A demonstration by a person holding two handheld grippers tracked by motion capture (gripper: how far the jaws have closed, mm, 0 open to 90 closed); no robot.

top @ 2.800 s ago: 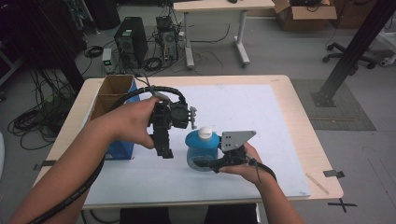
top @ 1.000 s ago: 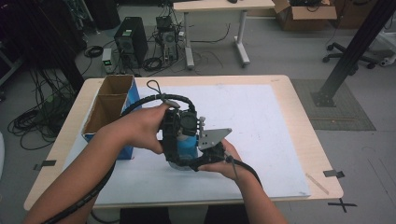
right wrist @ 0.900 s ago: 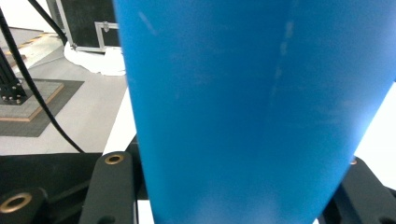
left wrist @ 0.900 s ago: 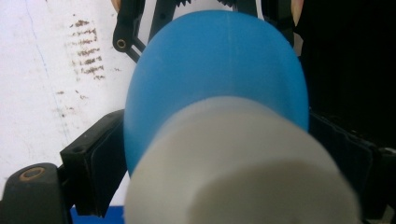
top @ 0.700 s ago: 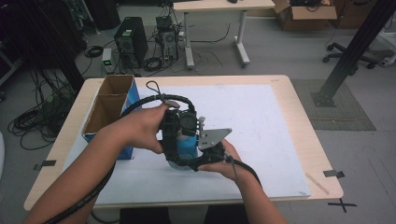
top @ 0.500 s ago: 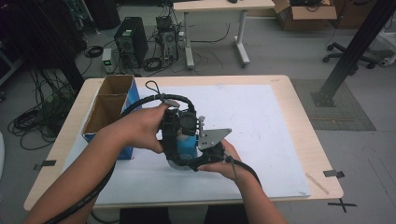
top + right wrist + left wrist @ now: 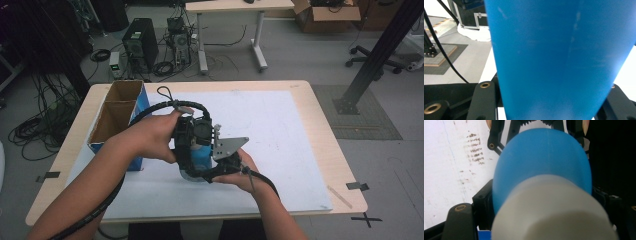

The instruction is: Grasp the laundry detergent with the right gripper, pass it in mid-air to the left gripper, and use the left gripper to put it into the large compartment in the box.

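Observation:
A blue bottle [image 7: 201, 161] with a white cap [image 7: 554, 212] stands on the white mat near the table's middle front. My right gripper [image 7: 212, 169] comes in from the right and is shut on the bottle's blue body [image 7: 559, 55], its black jaws pressing either side. From above, my left gripper [image 7: 194, 140] comes down over the bottle's top. In the left gripper view the white cap sits between the jaws, and the blue shoulder [image 7: 541, 157] shows beyond it. The left gripper hides most of the bottle in the high view.
An open cardboard box [image 7: 116, 116] with a blue side stands at the table's left edge, close to the left forearm. A white mat [image 7: 280, 125] covers most of the wooden table [image 7: 330, 145]. Cables trail from both grippers.
The left gripper, earlier apart to the bottle's left, now sits on the cap. The bottle and right gripper shifted left. Over the last second nothing visibly moved.

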